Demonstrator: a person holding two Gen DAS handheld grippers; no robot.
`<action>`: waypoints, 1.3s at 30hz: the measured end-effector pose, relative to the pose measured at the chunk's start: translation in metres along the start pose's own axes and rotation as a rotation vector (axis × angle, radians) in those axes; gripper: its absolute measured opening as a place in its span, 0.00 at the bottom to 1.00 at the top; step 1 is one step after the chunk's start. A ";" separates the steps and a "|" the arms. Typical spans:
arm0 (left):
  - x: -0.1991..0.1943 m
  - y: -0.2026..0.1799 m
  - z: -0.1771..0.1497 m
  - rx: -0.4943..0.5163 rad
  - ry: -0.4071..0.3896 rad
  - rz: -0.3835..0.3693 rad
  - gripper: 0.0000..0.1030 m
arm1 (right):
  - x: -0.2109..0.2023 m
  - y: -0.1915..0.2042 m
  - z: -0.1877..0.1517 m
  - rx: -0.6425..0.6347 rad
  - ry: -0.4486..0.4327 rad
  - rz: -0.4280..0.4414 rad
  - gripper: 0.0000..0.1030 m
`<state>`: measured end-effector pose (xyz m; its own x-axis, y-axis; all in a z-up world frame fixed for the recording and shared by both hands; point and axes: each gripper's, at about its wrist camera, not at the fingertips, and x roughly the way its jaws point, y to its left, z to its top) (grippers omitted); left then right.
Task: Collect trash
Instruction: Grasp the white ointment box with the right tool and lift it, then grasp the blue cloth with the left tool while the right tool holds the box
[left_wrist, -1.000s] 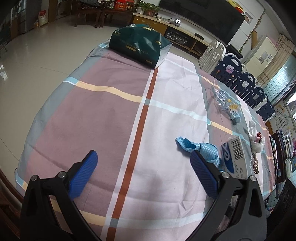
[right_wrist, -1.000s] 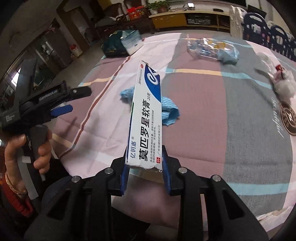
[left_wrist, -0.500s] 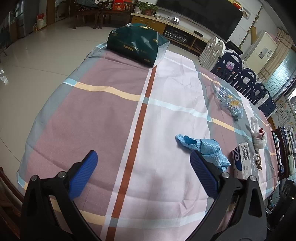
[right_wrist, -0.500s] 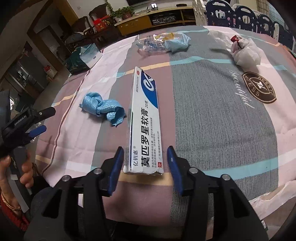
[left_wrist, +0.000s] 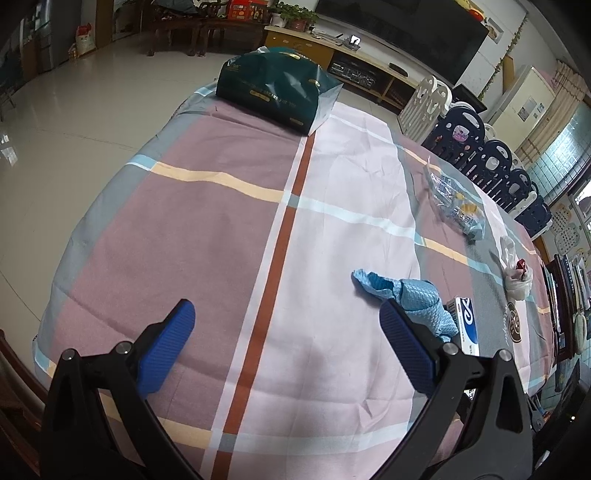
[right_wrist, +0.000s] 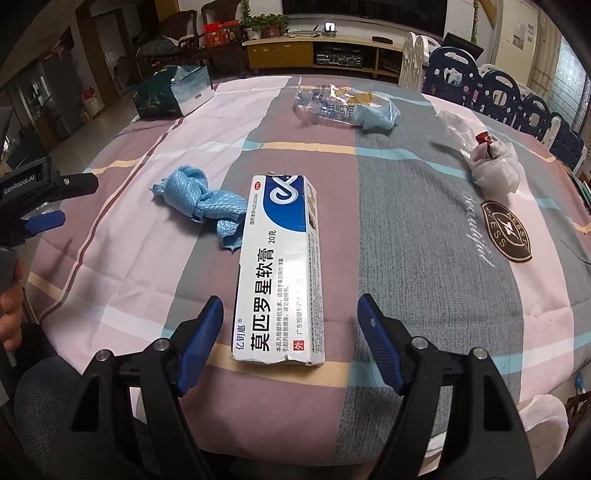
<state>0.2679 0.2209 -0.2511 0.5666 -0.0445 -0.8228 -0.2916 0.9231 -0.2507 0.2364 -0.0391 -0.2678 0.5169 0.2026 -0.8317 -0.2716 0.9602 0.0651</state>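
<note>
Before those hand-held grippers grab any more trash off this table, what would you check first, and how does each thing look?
1. Ointment box released: ok, lies flat on the tablecloth, pads clear of it.
2. Right hand-held gripper free: ok, jaws opening, box between them untouched.
3. Left hand-held gripper free: ok, open, nothing between its pads.
4. Blue cloth reachable: ok, beside the box, uncovered.
5. Clear wrapper and white bag: ok, both in plain sight farther back.
6. Green bag opening: cannot tell.

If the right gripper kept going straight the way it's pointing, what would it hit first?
Most likely the white ointment box, lying flat on the tablecloth between the opening jaws of the right gripper, untouched by its pads. Depth is hard to judge.
</note>
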 end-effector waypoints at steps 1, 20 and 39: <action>0.000 -0.002 0.000 0.008 0.000 0.005 0.97 | 0.001 0.000 0.000 -0.003 -0.001 -0.004 0.72; 0.043 -0.115 0.000 0.426 0.130 -0.063 0.97 | -0.045 -0.029 -0.021 0.116 -0.035 0.091 0.39; -0.012 -0.097 0.004 0.320 -0.098 -0.039 0.33 | -0.092 -0.035 -0.027 0.160 -0.100 0.063 0.39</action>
<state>0.2922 0.1334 -0.2146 0.6483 -0.0593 -0.7591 -0.0205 0.9952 -0.0953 0.1763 -0.0967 -0.2087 0.5837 0.2733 -0.7646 -0.1776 0.9618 0.2082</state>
